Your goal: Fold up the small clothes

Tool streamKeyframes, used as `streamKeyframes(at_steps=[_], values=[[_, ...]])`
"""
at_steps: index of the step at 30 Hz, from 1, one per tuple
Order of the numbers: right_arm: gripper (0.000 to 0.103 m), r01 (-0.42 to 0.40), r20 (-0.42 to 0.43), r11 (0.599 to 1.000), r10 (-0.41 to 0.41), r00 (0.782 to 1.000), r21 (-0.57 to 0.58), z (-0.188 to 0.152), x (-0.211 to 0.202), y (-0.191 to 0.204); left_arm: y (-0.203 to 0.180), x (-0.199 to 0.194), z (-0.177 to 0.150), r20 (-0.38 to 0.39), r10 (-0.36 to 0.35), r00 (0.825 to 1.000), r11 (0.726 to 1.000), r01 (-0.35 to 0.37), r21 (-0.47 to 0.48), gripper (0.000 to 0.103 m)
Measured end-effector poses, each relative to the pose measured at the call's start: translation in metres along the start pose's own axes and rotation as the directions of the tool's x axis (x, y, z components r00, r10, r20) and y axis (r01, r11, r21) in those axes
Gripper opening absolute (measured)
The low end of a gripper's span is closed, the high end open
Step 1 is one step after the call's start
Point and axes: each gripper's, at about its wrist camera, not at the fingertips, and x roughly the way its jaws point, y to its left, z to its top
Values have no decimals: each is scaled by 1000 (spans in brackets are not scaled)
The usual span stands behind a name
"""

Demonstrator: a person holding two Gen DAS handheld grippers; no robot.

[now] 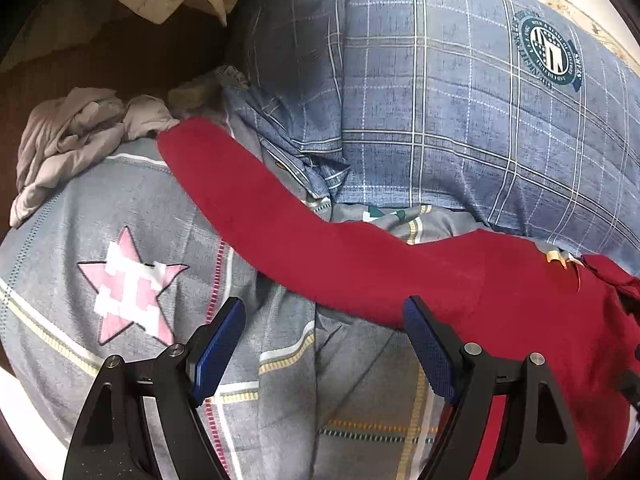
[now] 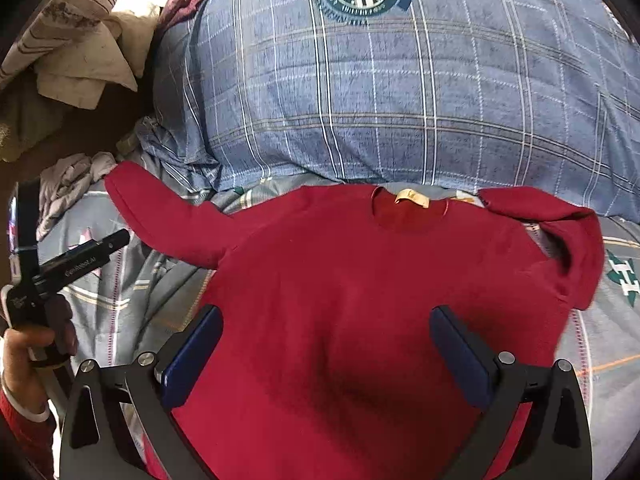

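Observation:
A small red long-sleeved sweater [image 2: 360, 280] lies flat on the grey patterned bedsheet [image 2: 132, 300], collar with a yellow label [image 2: 412, 198] pointing away. Its left sleeve [image 1: 260, 208] stretches out to the far left; its right sleeve [image 2: 560, 232] is bent back on itself. My right gripper [image 2: 326, 344] is open and empty, hovering over the sweater's body. My left gripper [image 1: 324, 332] is open and empty, just short of the left sleeve's lower edge and armpit. The left gripper also shows in the right wrist view [image 2: 80, 260], held in a hand.
A large blue plaid pillow or quilt [image 2: 380, 100] with a round badge rises behind the sweater. A crumpled grey garment [image 1: 76, 136] lies at the far left edge of the bed. Beige cloths [image 2: 76, 48] hang at the upper left. The sheet has a pink star [image 1: 132, 288].

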Motion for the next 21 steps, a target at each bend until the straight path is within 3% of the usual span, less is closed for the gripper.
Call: streamKeyframes(at_steps=[10,21], values=[[103,73,0,997,-73,997,22,1,45,0,-20,30,-5,55,37,998,999,-39,32,81],[99,81,-18,997,-81,997,2,-8,89,11,1,57,-2,21,93,995,995,-94,23,81]])
